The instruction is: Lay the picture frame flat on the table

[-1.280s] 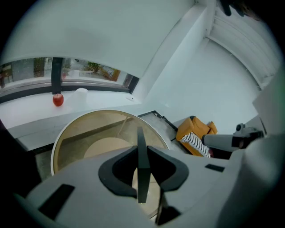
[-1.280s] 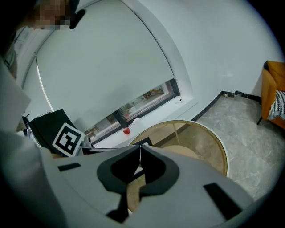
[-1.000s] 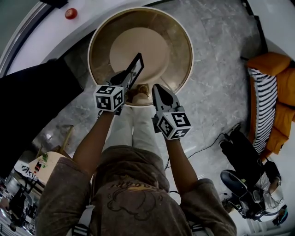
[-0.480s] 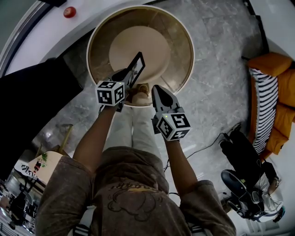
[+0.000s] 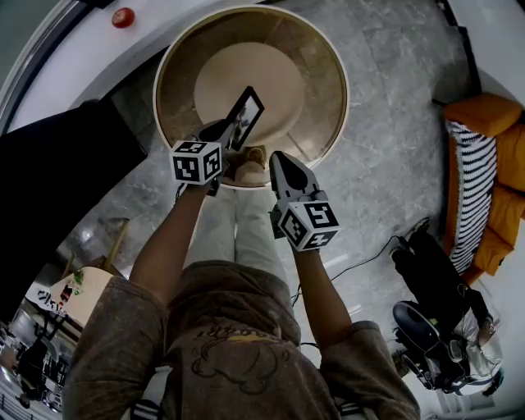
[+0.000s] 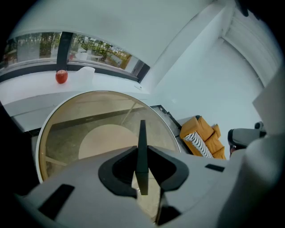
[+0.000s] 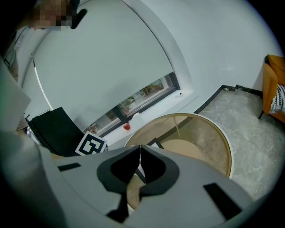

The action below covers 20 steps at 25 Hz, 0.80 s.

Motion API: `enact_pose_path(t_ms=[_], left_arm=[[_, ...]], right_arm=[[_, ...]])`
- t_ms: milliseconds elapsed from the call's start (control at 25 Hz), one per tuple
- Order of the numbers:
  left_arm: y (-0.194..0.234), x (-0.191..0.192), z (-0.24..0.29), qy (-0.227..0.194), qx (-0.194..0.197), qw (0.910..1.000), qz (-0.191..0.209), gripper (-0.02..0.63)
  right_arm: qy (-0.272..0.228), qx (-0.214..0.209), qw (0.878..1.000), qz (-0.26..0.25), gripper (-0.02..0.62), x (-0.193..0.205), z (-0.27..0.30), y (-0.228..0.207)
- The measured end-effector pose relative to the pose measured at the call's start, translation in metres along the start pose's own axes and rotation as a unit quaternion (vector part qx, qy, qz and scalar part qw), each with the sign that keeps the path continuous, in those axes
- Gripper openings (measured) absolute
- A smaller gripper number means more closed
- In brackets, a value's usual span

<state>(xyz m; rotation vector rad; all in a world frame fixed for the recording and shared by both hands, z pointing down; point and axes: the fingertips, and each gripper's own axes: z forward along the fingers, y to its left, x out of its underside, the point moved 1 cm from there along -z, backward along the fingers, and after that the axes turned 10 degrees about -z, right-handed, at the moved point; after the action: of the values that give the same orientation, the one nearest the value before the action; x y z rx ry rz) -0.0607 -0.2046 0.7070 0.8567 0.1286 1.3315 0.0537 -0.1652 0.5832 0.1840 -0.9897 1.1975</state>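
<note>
A black picture frame (image 5: pixel 247 114) hangs tilted over the near half of the round glass table (image 5: pixel 332 70), held by its lower end in my left gripper (image 5: pixel 223 131). In the left gripper view the frame (image 6: pixel 142 147) shows edge-on, upright between the jaws, and both pads press on it. My right gripper (image 5: pixel 277 158) sits just to the right, over the table's near rim, shut with nothing in it. In the right gripper view its jaws (image 7: pixel 140 149) meet tip to tip, and a corner of the frame (image 7: pixel 154 141) shows just beyond them.
A red round object (image 5: pixel 123 17) sits on the white curved sill behind the table. An orange chair with a striped cushion (image 5: pixel 484 172) stands at the right. A black panel (image 5: pixel 66 164) is at the left. The person's feet (image 5: pixel 250 166) are under the table's near edge.
The left gripper has turned the frame a little, so more of its face shows, and has carried it slightly farther over the table. The right gripper has stayed put.
</note>
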Motion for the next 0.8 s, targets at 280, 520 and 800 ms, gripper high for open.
enact_pose_path(t_ms=[280,520,800], left_arm=[[0.006,0.005,0.003,0.0,-0.003,1.0,-0.002,0.084],[0.015,0.012,0.005,0.001,-0.015,0.9999,0.003,0.091],[0.03,0.021,0.012,0.007,-0.047,0.9988,0.015,0.098]], right_arm=[[0.003,0.0,1.0,0.005,0.02,0.005,0.001,-0.001],[0.006,0.003,1.0,0.008,0.02,0.011,-0.001,-0.003],[0.01,0.004,1.0,0.012,0.02,0.017,0.0,-0.007]])
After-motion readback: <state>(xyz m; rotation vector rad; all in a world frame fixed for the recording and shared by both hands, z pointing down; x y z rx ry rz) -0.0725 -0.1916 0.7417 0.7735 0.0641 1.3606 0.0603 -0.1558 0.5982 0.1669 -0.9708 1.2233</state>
